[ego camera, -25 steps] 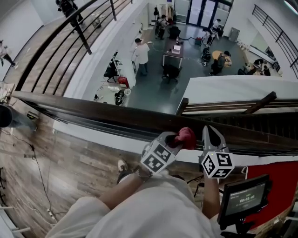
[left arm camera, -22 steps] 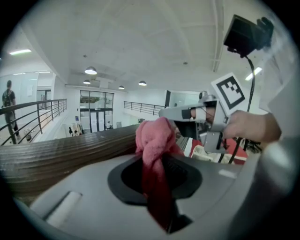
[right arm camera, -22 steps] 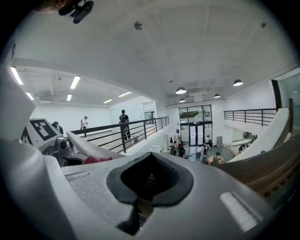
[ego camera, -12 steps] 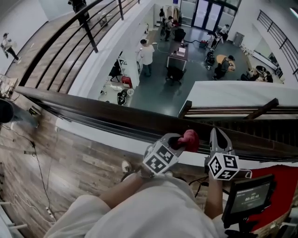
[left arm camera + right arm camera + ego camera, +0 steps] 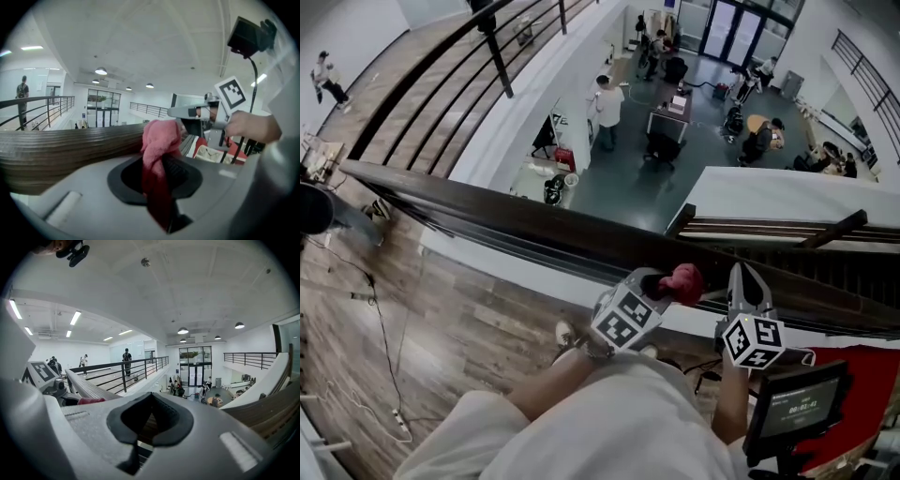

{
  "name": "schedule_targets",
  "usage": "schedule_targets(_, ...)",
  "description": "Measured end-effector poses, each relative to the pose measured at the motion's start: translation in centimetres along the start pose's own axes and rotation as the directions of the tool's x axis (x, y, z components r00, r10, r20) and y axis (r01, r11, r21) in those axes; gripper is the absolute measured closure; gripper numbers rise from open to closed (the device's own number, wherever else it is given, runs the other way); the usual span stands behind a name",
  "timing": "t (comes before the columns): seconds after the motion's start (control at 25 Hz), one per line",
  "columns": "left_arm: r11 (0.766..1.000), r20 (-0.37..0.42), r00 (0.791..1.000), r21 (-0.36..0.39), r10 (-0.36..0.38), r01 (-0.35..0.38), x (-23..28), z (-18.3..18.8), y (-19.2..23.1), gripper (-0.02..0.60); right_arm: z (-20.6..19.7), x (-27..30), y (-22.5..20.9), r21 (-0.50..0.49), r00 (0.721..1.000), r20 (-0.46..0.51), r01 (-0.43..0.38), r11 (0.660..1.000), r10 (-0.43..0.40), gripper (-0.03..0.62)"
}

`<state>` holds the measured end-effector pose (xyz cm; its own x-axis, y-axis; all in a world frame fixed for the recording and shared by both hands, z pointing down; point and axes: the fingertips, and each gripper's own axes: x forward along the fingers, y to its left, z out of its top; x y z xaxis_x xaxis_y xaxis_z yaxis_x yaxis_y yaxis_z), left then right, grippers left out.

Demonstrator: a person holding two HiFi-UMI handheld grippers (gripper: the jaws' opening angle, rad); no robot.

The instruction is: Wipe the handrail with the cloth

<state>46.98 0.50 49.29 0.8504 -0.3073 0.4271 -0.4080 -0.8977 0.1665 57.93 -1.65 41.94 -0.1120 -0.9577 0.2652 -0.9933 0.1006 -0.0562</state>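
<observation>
Overlooking the atrium, the dark handrail (image 5: 534, 230) carries the red cloth (image 5: 682, 281), clamped in the left tongs (image 5: 661, 286). It has crept slightly rightward along the handrail, so the wiping seems to be under way. The right tongs (image 5: 748, 281), together and empty, sit over the handrail just beside the cloth.

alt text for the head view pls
Seen from above, the left tool holds a bunched red cloth at a dark wooden handrail, with the right tool shut and empty beside it. Beyond the rail lies an open lower floor with people.
</observation>
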Motion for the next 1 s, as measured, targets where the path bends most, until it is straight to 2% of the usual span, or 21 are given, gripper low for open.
schedule_targets(0.56,0.988,0.034,0.990,-0.079,0.135,-0.132,-7.0,-2.1,6.8,0.494,1.3,2.4,5.9,-0.041,0.999,-0.029,-0.031,0.999,0.030,0.591)
schedule_targets(1.0,0.960,0.038,0.965,-0.120,0.260,-0.254,-14.6,-3.9,13.9,0.489,1.3,5.6,13.5,-0.041,0.995,-0.039,-0.096,0.995,0.094,0.591)
